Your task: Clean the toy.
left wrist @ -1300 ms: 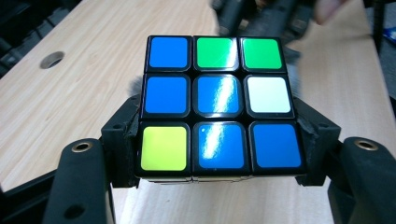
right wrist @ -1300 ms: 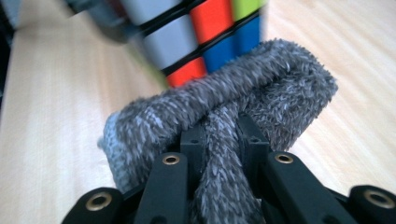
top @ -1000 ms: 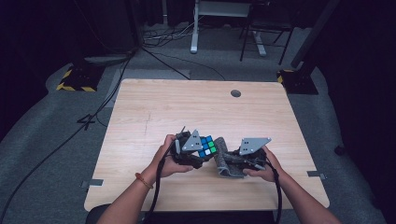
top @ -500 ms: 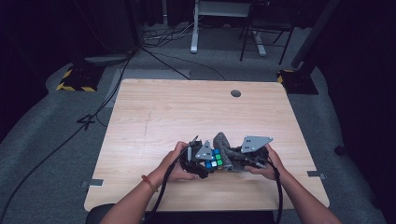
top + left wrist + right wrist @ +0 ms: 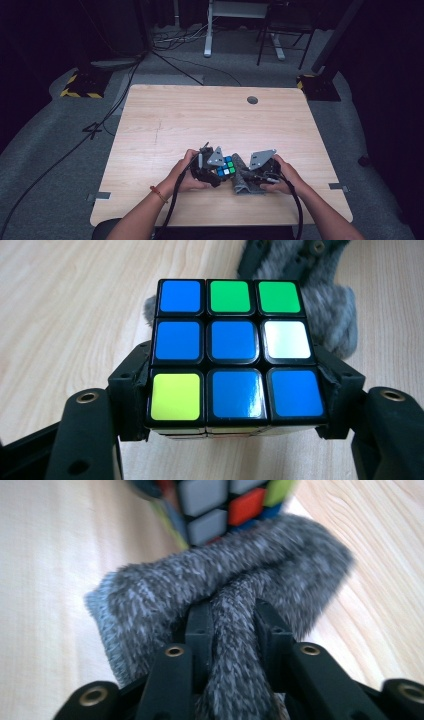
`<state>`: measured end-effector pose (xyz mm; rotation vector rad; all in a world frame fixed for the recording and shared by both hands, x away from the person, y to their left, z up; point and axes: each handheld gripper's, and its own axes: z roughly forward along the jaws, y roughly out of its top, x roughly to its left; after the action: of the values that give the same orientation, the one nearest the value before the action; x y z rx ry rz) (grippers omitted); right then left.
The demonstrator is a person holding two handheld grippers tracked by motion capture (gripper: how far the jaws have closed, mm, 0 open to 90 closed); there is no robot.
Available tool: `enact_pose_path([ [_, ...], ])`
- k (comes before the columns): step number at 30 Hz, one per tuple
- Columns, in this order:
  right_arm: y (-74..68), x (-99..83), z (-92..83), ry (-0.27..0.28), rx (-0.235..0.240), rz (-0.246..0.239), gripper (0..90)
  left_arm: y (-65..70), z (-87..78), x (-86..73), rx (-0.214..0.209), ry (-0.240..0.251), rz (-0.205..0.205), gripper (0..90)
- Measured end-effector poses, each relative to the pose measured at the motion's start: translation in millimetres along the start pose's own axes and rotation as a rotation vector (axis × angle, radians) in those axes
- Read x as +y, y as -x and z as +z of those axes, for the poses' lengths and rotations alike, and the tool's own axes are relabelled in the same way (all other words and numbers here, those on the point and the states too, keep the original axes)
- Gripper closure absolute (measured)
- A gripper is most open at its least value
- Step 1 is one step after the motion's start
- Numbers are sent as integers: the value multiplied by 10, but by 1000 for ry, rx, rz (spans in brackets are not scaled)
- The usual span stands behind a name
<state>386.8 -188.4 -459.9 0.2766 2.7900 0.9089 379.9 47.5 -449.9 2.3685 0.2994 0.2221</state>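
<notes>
A person sits at a wooden table (image 5: 165,120) with a handheld gripper in each hand, working close together near the front edge. The left gripper (image 5: 235,405) is clamped on a puzzle cube (image 5: 234,350), its jaws pressing the cube's two sides; the face toward the camera is mostly blue, with two green squares, one white and one yellow-green. The right gripper (image 5: 232,625) has a fold of grey fuzzy cloth (image 5: 225,590) between its jaws, which have just been opening a little though the fold still sits pinched there. In the high view the cube (image 5: 226,167) sits between the two hands, touching the cloth (image 5: 243,176), which lies bunched on the table just right of it. The work looks like wiping the cube with the cloth. To do it well, the left grip should stay firm on the sides so the cube cannot twist, while the cloth is pressed flat against a face rather than dragged by one loose corner. There are no containers on the table.
</notes>
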Motion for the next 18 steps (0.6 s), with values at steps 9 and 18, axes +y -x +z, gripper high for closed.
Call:
enact_pose_path([
  [9,150,-156,-81,-76,-67,43,678,83,79,-23,-30,-73,30,326],
  [18,270,-398,-221,-6,-65,162,491,112,82,-31,-64,-77,27,293],
])
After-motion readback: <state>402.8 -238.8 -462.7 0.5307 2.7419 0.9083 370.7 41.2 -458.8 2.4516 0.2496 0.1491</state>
